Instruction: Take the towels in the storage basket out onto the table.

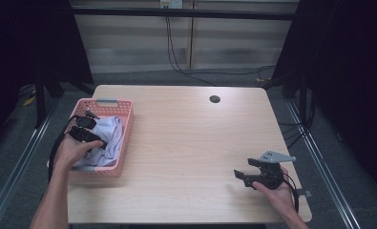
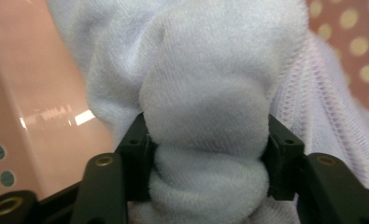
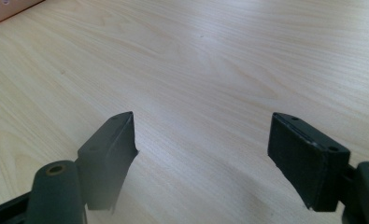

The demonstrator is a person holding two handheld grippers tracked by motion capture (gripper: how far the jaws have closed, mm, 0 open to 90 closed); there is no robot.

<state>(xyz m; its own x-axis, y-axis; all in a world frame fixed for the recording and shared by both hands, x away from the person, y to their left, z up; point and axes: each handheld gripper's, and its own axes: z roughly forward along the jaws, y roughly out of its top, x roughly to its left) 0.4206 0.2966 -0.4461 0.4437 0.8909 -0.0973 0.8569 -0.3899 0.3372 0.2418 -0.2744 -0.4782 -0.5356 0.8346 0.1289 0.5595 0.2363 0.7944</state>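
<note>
A pink perforated basket (image 1: 128, 114) sits at the table's left edge with a white fleecy cloth (image 1: 107, 131) bunched inside it. My left gripper (image 1: 93, 131) reaches into the basket. In the left gripper view its pads (image 2: 139, 142) press into a thick fold of the cloth (image 2: 205, 84), which bulges between them, with the basket wall (image 2: 42, 93) behind. My right gripper (image 1: 243, 168) rests low over the table's near right part. Its jaws (image 3: 203, 135) stand wide apart with only bare wood between them.
The light wooden table (image 1: 191, 138) has a round cable hole (image 1: 214, 99) near its far edge. Black cables (image 1: 176, 62) run across the floor behind the table. Dark frame posts stand on both sides.
</note>
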